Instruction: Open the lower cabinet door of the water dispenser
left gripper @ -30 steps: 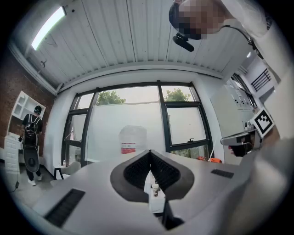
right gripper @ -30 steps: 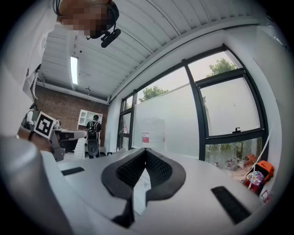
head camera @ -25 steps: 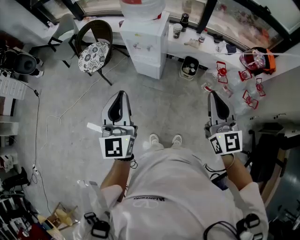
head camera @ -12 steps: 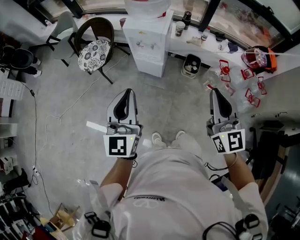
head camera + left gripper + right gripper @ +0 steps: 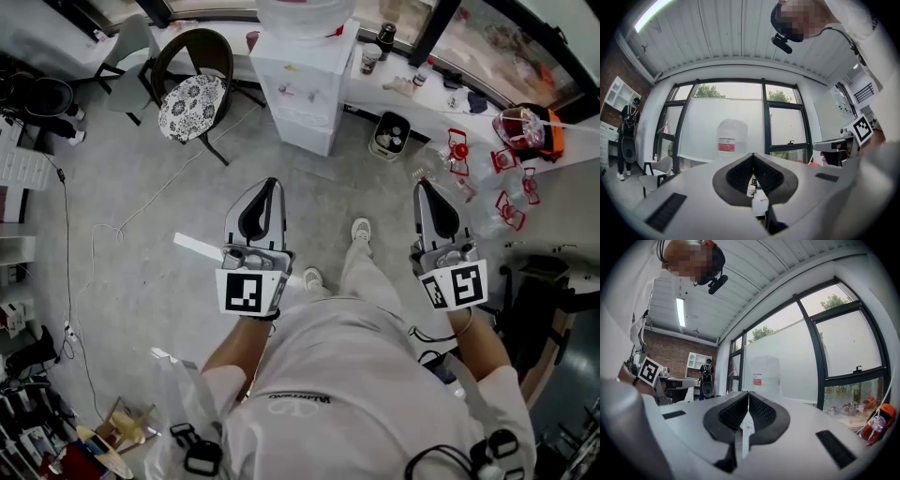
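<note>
Dispenser at far centre, a little nearer than a second ago, with one shoe now set forward. Lower door seemingly shut, well apart from both tools: approach only. White boxy shell, clear round bottle on top. Left gripper and right gripper pressed together, empty. Smooth grey floor around.

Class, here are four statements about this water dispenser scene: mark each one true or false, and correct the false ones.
1. A chair stands beside the dispenser. True.
2. The left gripper and right gripper are shut and empty. True.
3. The left gripper touches the dispenser. False: it is well short of it.
4. The dispenser's top is bare. False: a bottle stands on it.
</note>
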